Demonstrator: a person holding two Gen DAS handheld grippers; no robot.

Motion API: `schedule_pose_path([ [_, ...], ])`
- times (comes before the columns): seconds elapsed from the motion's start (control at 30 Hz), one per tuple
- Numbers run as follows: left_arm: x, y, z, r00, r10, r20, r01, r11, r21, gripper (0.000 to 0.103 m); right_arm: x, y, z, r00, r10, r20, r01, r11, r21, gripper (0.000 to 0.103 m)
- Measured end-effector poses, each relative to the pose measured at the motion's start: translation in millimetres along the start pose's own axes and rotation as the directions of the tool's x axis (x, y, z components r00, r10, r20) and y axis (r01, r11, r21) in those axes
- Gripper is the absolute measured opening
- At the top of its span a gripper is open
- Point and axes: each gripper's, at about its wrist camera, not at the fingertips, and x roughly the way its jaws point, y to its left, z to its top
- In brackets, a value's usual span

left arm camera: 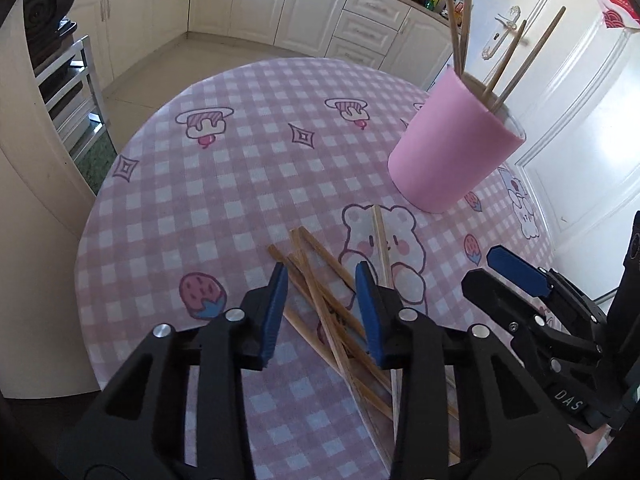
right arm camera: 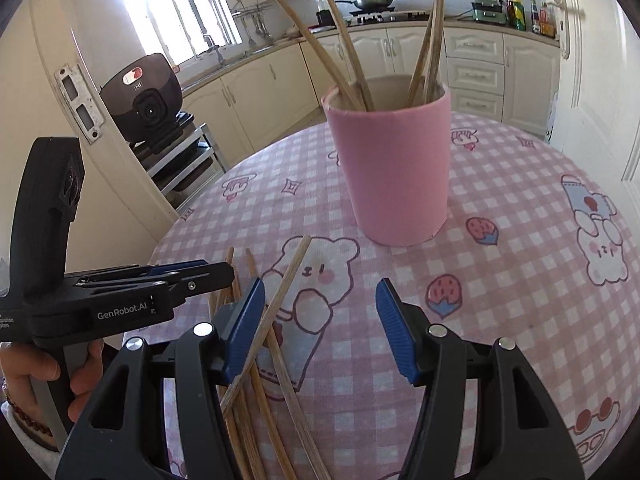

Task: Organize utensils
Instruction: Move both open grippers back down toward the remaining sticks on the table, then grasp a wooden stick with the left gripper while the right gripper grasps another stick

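A: What does the left wrist view show?

B: The left gripper (left arm camera: 322,280) hangs over a loose pile of chopsticks (left arm camera: 320,300) on the table (left arm camera: 224,184). Its blue pads (left arm camera: 276,304) stand apart on either side of the pile, which sits on the near side of the cup (left arm camera: 452,148). Several sticks cross in the gap. No pad presses on any of them, so the jaws are spread and pinch nothing.

A: And the cup?

B: It is pink and stands upright on the checked cloth, beyond the pile and to the right. Four more sticks (left arm camera: 460,20) lean out of its mouth. One pale stick (left arm camera: 380,240) from the pile points toward its base and stops short of it.

A: Is the other tool there?

B: Yes. The right gripper (left arm camera: 496,276) comes in at the right edge, nearer than the cup, with one blue pad in sight.

A: Now the right wrist view.

B: The right gripper (right arm camera: 320,316) has its jaws wide apart with only cloth between the tips. The cup (right arm camera: 394,168) stands straight ahead of it, sticks (right arm camera: 344,40) fanning out of it. The pile (right arm camera: 256,380) lies near and left of the cup; a pale stick (right arm camera: 276,304) crosses in front of the left pad (right arm camera: 244,328), and whether they touch cannot be told. The left gripper (right arm camera: 224,272) reaches in from the left over the pile, held by a hand (right arm camera: 36,372).
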Motion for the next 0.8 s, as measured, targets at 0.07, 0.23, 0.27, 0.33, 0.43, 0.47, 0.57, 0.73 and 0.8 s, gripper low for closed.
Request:
schedule_pose_path([
  [0.07, 3.6, 0.4, -1.6, 1.0, -0.008, -0.01, 0.008, 1.0, -0.002, 0.031, 8.8, -1.6, 0.6, 0.999, 0.033, -0.033, -0.032, 0.999, 0.024, 0.055],
  [0.23, 12.9, 1.5, 0.8, 1.0, -0.014, -0.02, 0.014, 1.0, -0.007, 0.011, 28.0, 1.2, 5.5, 0.99, 0.096, -0.102, -0.09, 0.994, 0.062, 0.052],
  [0.27, 12.7, 2.1, 1.4, 1.0, -0.01, -0.012, 0.01, 1.0, -0.006, 0.008, 31.8, 2.1, 6.9, 0.988, 0.103, -0.116, -0.095, 0.993, 0.068, 0.05],
  [0.33, 10.9, 4.0, 3.2, 1.0, -0.017, -0.003, 0.017, 1.0, -0.015, 0.008, 39.3, 3.0, 10.1, 0.984, 0.105, -0.144, -0.096, 0.993, 0.072, 0.042],
  [0.43, 5.0, 3.0, 4.8, 1.0, -0.016, 0.022, 0.016, 1.0, -0.006, 0.007, 47.1, 7.0, 15.6, 0.98, 0.095, -0.174, -0.084, 0.994, 0.069, 0.032],
  [0.47, 3.2, 2.6, 5.2, 1.0, -0.019, 0.025, 0.019, 1.0, -0.003, 0.007, 48.8, 8.2, 18.0, 0.978, 0.095, -0.183, -0.084, 0.994, 0.07, 0.031],
  [0.57, -1.7, 1.0, 6.2, 0.999, -0.023, 0.037, 0.023, 1.0, 0.003, 0.007, 55.3, 10.4, 23.6, 0.975, 0.088, -0.204, -0.077, 0.995, 0.063, 0.02],
  [0.73, -7.9, -2.8, 7.2, 0.998, -0.028, 0.054, 0.028, 1.0, 0.008, 0.007, 60.3, 11.5, 26.8, 0.973, 0.098, -0.21, -0.086, 0.994, 0.066, 0.008],
  [0.8, -10.4, -4.3, 7.2, 0.998, -0.034, 0.059, 0.033, 0.999, 0.007, 0.007, 56.0, 10.9, 25.9, 0.976, 0.103, -0.194, -0.092, 0.994, 0.064, 0.006],
])
